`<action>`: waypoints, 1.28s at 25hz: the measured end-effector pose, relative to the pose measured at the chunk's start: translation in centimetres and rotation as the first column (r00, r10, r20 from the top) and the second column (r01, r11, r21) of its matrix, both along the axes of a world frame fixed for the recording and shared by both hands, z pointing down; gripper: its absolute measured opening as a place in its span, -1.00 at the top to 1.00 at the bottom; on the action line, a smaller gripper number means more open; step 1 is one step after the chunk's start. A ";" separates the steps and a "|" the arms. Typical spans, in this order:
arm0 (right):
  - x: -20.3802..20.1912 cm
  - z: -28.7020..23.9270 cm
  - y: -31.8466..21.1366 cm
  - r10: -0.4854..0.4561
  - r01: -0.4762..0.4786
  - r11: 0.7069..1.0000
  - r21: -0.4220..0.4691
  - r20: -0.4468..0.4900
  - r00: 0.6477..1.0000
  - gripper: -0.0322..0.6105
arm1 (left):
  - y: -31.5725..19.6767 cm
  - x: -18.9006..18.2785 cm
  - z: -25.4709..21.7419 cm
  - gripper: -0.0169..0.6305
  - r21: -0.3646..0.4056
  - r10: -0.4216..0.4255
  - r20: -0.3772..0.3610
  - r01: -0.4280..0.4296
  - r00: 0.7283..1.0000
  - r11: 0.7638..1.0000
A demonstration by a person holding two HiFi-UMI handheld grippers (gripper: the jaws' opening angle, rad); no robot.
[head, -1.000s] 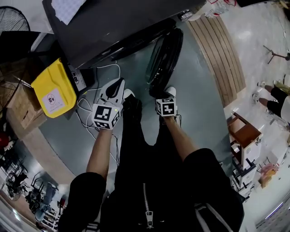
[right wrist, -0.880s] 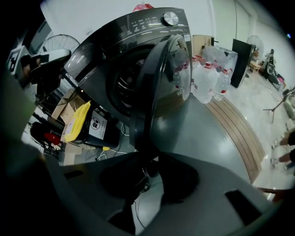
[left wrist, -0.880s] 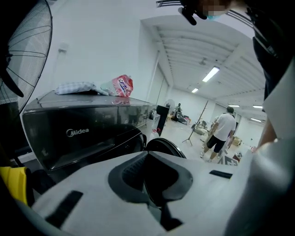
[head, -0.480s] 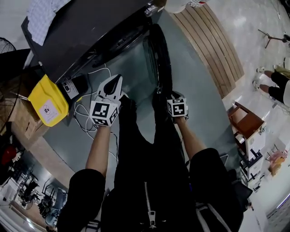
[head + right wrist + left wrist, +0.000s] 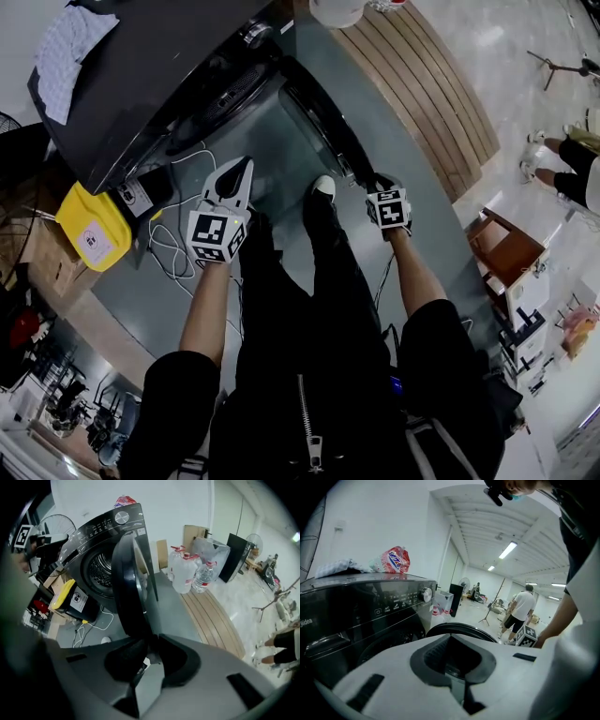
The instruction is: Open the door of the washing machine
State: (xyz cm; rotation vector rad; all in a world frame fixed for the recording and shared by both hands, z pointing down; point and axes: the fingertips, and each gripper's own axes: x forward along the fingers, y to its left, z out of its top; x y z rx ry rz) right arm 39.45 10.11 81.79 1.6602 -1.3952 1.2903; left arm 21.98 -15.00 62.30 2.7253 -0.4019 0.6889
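A dark front-loading washing machine (image 5: 141,84) stands ahead of me, and its round door (image 5: 323,122) stands swung out from the drum (image 5: 101,566). My right gripper (image 5: 377,184) is at the door's free edge. In the right gripper view the door rim (image 5: 129,588) runs down between the pads, and the right gripper (image 5: 151,641) is shut on it; its jaws have just been closing. The left gripper (image 5: 244,167) hangs in front of the machine with nothing in it. Its jaws look shut in the left gripper view, where the left gripper (image 5: 451,641) points at the door (image 5: 461,629).
A yellow container (image 5: 92,227) and white cables (image 5: 173,244) lie on the floor left of the machine. A cloth (image 5: 70,47) lies on its top. A slatted wooden platform (image 5: 422,94) with water bottles (image 5: 190,573) lies to the right. A person (image 5: 562,169) stands far right.
The door has swung further out from the machine. My right gripper moved rightward with its edge. My left gripper stayed near the middle of the view, and my foot has stepped forward.
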 end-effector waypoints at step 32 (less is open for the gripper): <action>26.9 -1.7 -6.5 -0.123 0.101 0.992 -0.079 -0.361 0.924 0.58 | 2.0 3.4 -2.4 0.94 0.054 -0.088 0.098 0.083 0.991 0.995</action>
